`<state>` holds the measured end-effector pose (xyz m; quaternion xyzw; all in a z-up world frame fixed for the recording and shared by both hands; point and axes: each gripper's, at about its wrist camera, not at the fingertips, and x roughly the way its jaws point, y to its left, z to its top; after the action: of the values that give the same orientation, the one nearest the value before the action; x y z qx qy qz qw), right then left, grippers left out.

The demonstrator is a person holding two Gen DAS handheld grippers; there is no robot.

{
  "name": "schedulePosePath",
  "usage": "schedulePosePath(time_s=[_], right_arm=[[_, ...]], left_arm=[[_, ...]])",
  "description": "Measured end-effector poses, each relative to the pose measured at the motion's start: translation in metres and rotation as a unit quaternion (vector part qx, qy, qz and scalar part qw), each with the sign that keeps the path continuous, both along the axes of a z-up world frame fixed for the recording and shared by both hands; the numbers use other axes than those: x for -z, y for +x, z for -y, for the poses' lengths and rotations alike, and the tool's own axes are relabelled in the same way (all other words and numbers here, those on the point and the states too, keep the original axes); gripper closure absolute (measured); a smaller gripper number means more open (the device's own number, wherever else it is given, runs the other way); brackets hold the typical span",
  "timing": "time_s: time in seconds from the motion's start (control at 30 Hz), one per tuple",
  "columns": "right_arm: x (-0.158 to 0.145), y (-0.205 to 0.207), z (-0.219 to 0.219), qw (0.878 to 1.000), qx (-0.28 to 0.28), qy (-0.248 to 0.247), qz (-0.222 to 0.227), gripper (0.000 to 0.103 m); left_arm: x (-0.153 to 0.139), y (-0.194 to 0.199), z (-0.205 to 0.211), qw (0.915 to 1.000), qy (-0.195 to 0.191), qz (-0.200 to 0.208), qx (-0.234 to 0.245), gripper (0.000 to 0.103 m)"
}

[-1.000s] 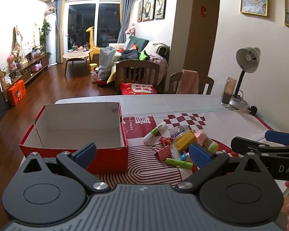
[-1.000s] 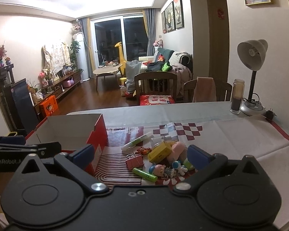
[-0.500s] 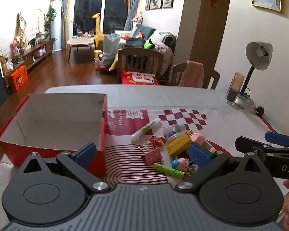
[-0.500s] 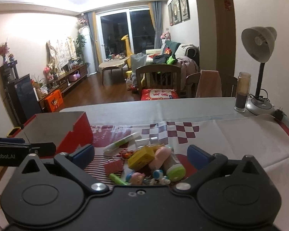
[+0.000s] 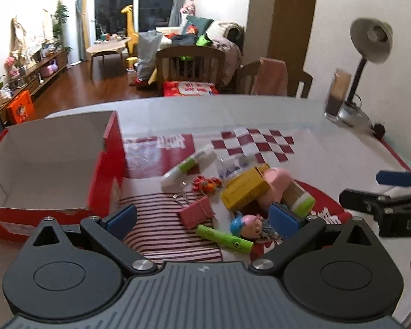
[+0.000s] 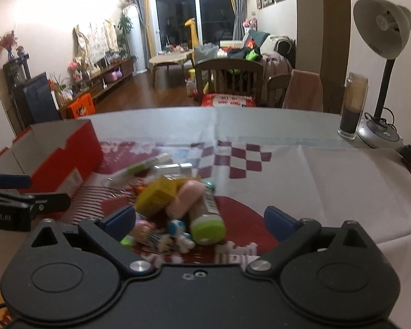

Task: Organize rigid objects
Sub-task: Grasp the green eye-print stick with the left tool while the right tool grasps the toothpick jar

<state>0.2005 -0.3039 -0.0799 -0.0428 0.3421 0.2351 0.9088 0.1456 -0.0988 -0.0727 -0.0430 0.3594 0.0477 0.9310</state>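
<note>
Through the left wrist view, my left gripper stands wide open, holding nothing. One red box sits far left. One pile lies right of it: one white marker, one yellow carton, one pink clip, one green pen, one doll.

Through the right wrist view, my right gripper has just been closing slightly, jaws apart around one green-capped tube, untouched.

Matt red cardboard box, glossy plastic toys, smooth printed tablecloth, glass jar.
</note>
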Motion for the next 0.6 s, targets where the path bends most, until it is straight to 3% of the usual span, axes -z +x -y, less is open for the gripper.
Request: schedulePosePath(time_s=[0.13, 0.37, 0.5, 0.6], right_arm=[[0.013, 0.017, 0.001, 1.000, -0.008, -0.018, -0.013, 0.013], [0.032, 0.041, -0.008, 0.998, -0.042, -0.038, -0.039, 0.017], [0.041, 0.053, -0.012, 0.996, -0.058, -0.047, -0.054, 0.022], [0.047, 0.062, -0.015, 0.995, -0.063, -0.050, -0.064, 0.023]], left_arm=[[0.019, 0.011, 0.011, 0.9998, 0.009, -0.014, 0.009, 0.000], [0.056, 0.033, 0.015, 0.9985, 0.003, -0.045, 0.032, 0.000], [0.073, 0.045, 0.005, 0.9960, -0.027, -0.064, 0.056, 0.000], [0.080, 0.053, 0.000, 0.9947, -0.026, -0.069, 0.072, 0.000]])
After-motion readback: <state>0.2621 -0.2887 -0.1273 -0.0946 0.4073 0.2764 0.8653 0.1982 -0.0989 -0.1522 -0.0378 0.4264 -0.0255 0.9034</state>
